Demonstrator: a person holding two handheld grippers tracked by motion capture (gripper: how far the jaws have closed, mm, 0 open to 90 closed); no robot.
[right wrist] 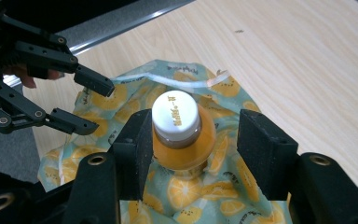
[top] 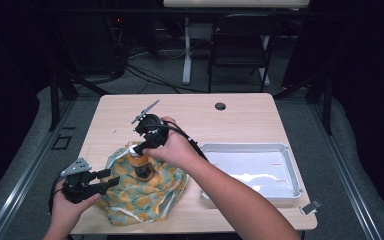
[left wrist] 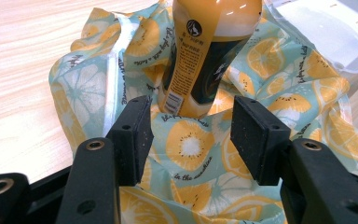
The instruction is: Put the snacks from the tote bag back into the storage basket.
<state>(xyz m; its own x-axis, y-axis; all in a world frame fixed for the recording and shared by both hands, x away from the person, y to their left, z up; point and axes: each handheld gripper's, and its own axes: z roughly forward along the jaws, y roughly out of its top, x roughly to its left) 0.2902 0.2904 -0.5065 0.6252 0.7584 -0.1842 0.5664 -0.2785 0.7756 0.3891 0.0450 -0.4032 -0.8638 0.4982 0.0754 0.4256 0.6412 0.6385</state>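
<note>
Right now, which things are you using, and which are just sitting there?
Using:
- juice bottle, standing on the cloth
- fruit-print cloth
- right gripper, open around the bottle
- left gripper, open over the cloth

Just sitting there:
- white tray
- folding chair behind the table

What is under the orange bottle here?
The orange bottle stands on a crumpled citrus-print cloth, which lies on the wooden table. The cloth bunches around its base, so the bottle's underside and the table beneath it are covered.
</note>
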